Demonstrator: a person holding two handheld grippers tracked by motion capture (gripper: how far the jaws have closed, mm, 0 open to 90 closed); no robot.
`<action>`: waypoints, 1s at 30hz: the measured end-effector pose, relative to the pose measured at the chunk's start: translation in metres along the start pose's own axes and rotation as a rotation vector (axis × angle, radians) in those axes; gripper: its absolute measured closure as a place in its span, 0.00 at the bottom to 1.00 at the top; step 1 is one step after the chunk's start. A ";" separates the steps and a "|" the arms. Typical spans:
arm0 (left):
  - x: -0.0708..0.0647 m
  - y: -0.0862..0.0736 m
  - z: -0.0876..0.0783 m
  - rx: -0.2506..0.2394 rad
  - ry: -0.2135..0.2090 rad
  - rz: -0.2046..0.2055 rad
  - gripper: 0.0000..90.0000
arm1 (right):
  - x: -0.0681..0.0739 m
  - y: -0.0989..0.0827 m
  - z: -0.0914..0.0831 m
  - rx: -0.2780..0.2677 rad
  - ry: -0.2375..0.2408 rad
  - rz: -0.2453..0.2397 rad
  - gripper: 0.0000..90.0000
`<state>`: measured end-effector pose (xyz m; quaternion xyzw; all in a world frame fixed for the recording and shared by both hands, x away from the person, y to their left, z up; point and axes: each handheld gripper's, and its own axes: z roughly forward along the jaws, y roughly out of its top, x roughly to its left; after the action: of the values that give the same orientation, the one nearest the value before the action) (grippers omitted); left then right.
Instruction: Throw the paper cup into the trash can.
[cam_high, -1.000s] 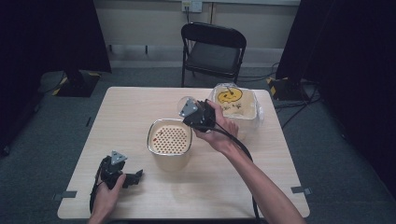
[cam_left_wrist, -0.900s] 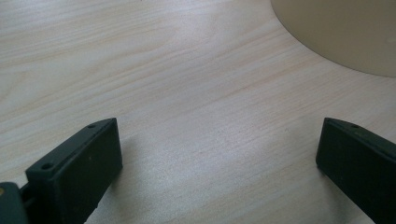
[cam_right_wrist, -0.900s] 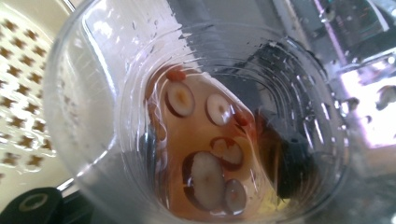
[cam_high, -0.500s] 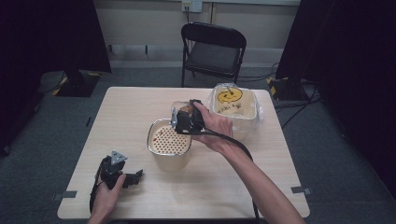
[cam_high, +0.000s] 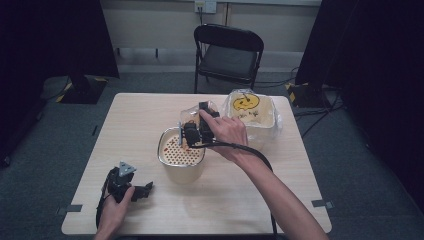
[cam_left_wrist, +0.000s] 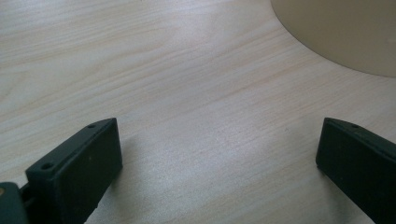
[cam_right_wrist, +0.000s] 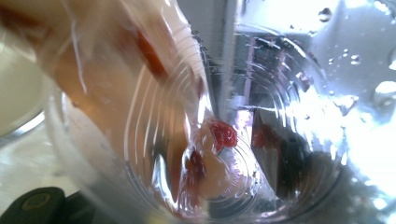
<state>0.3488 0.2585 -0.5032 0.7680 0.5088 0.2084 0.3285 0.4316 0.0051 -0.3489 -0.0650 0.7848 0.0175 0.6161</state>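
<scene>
We've got the right gripper up over the middle of the table, clamped on a clear plastic cup that's tipped on its side right above the strainer pot. Pot sits roughly mid-table, a bit toward the near edge, w/ a perforated insert inside and a few small red bits on it. In the right gripper view we're looking straight into the cup: ribbed clear wall, water drops, some red pieces and pale stuff stuck near the bottom. One black jaw tip pokes in at the bottom left there, pressed against the cup wall.

Left gripper is parked near the near-left corner, held in the left hand, resting on the tabletop. Its jaws are wide apart w/ nothing between them, bare wood under them, and the pot's cream side shows top right in the left gripper view.

Toward the far right edge there's a clear container w/ a yellow smiley lid, just beside the right hand. Black folding chair behind the far edge.
</scene>
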 end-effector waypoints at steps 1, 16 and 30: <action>0.000 0.000 0.000 -0.001 0.002 0.000 0.00 | 0.001 0.003 -0.001 0.010 -0.038 -0.055 0.58; 0.000 0.000 0.000 0.001 0.003 0.003 0.00 | -0.002 0.006 -0.005 0.010 -0.202 -0.235 0.58; 0.000 0.000 0.000 -0.001 0.003 0.000 0.00 | 0.007 0.009 -0.009 0.045 -0.412 -0.453 0.59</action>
<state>0.3488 0.2584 -0.5032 0.7676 0.5091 0.2098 0.3280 0.4203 0.0125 -0.3540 -0.2195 0.6092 -0.1249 0.7517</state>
